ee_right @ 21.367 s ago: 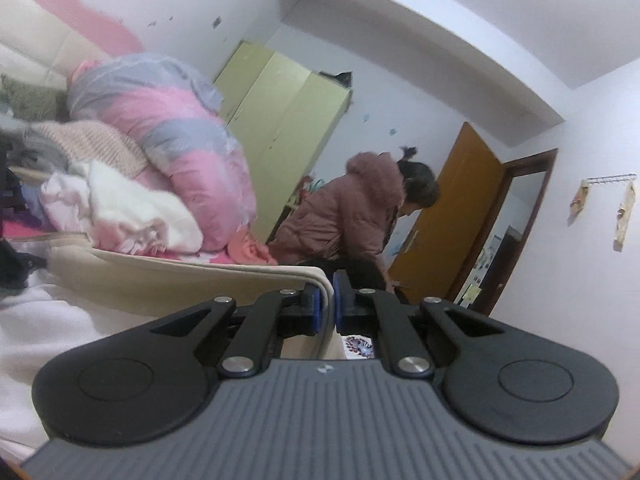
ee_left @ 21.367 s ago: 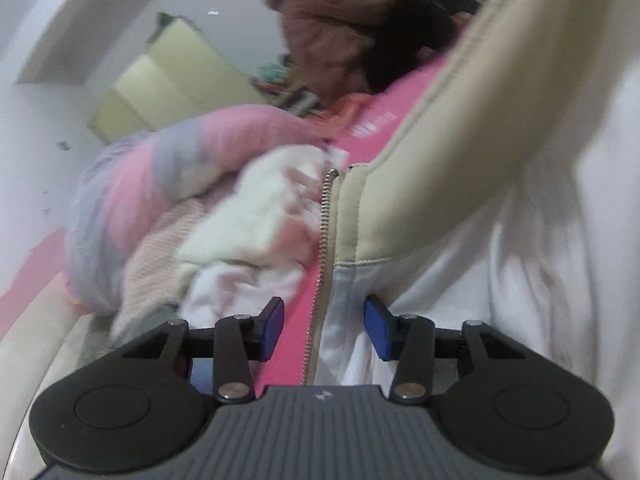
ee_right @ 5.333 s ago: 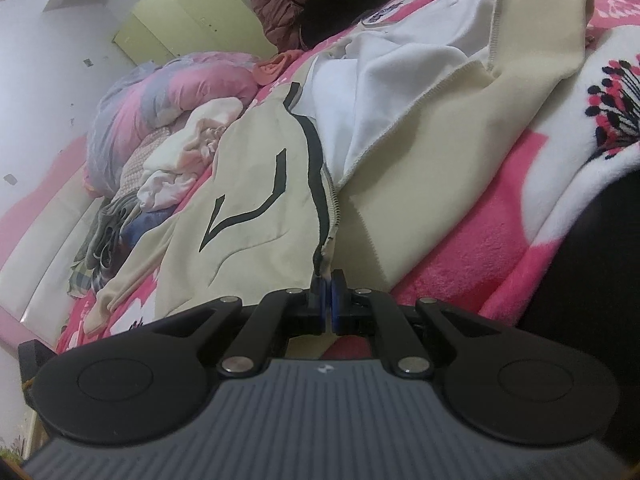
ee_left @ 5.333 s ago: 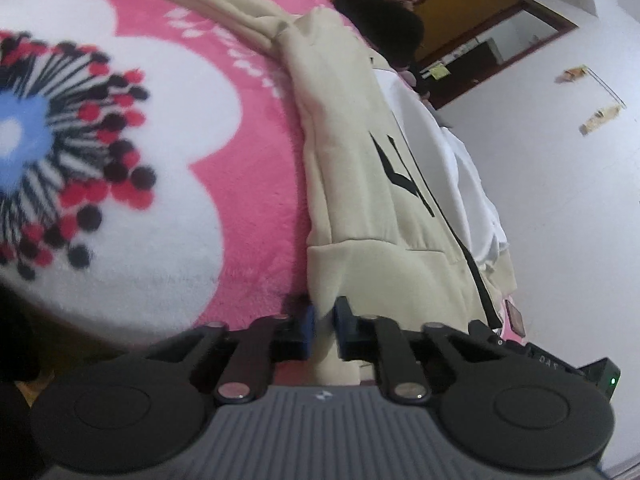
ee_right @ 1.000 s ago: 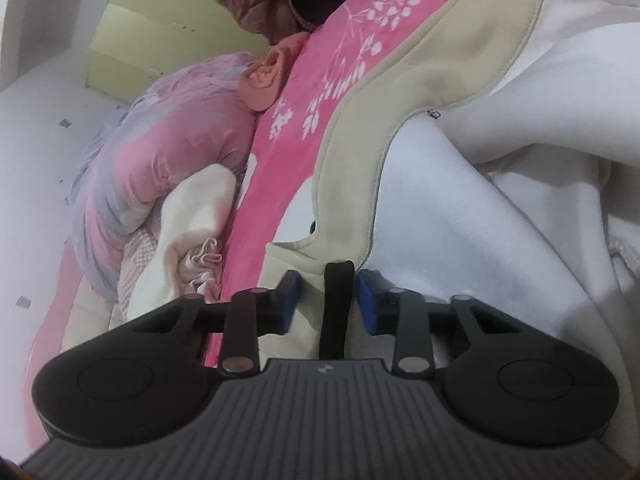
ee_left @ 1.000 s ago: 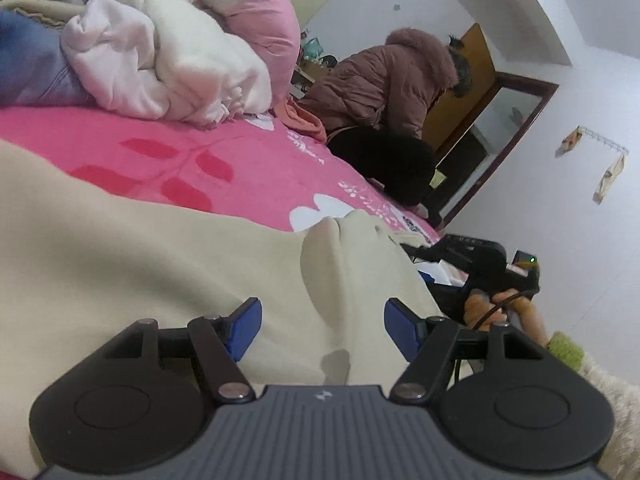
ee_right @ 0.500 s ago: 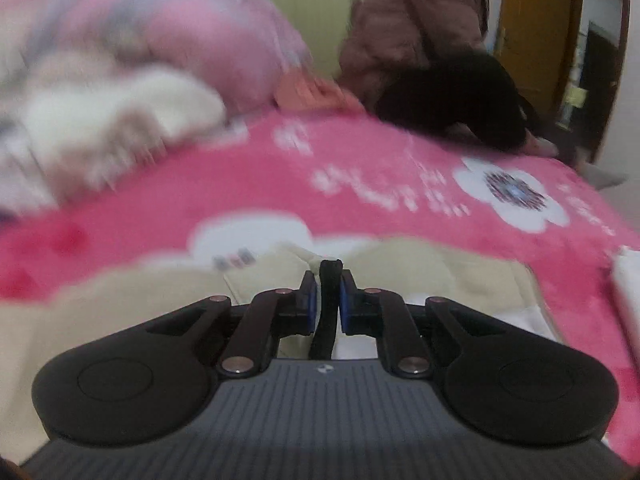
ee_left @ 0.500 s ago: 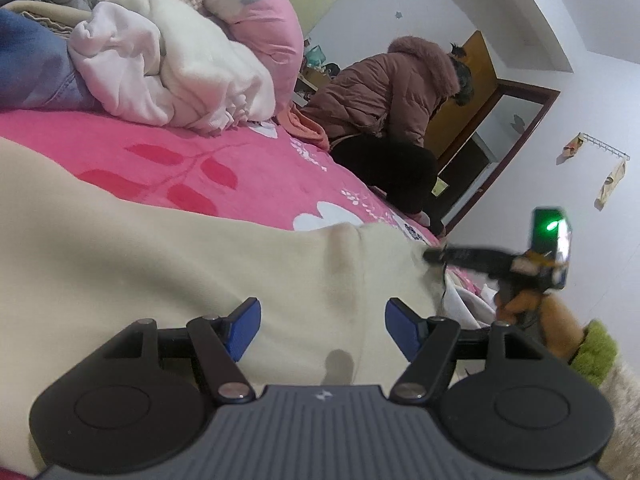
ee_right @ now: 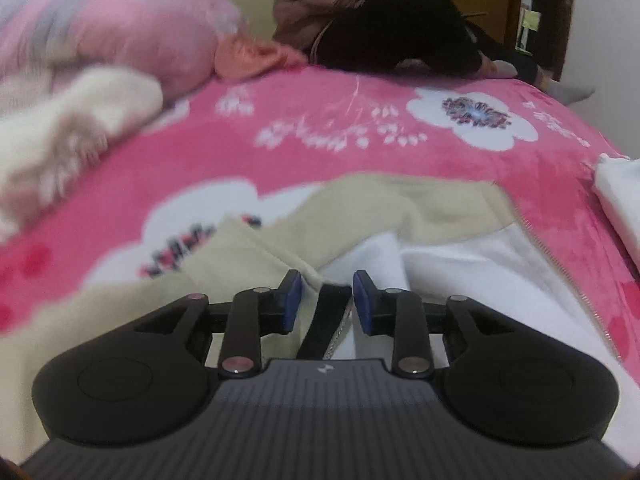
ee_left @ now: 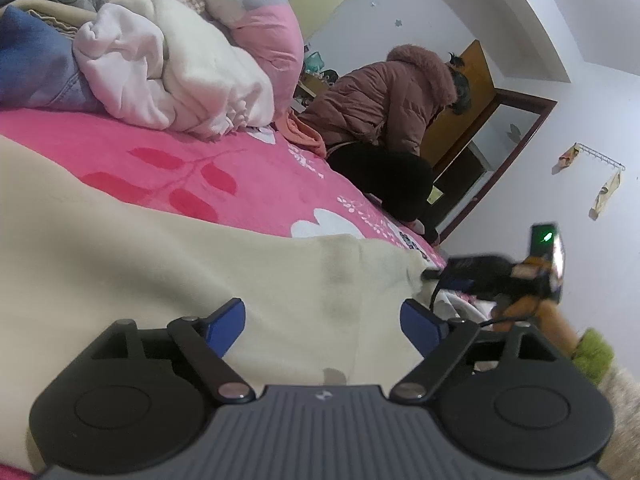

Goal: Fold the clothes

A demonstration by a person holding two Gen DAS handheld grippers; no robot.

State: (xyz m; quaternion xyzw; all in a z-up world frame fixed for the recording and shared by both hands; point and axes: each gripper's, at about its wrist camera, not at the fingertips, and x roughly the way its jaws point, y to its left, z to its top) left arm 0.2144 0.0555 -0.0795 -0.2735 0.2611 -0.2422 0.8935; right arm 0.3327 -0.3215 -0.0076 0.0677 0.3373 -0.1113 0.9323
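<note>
A beige zip jacket [ee_left: 200,264] with white fleece lining [ee_right: 480,280] lies spread on the pink flowered blanket [ee_right: 320,152]. My left gripper [ee_left: 323,318] hovers open just above the beige fabric, with nothing between its blue pads. My right gripper [ee_right: 327,300] stands partly open at the jacket's front edge. The jacket's black trim strip [ee_right: 326,320] lies loose between its jaws, next to the zipper teeth [ee_right: 560,268]. In the left wrist view the right gripper [ee_left: 440,273] shows at the jacket's far corner, held by a hand.
A heap of clothes [ee_left: 160,68] and a rolled pink-grey quilt [ee_left: 256,12] lie at the bed's head. A person in a brown padded coat [ee_left: 384,96] sits at the bed's far edge. A white garment [ee_right: 618,200] lies at the right edge. A doorway [ee_left: 492,148] is behind.
My right gripper has opened and let go of the black trim strip it was pinching. The left gripper stays open over the jacket, hardly moved.
</note>
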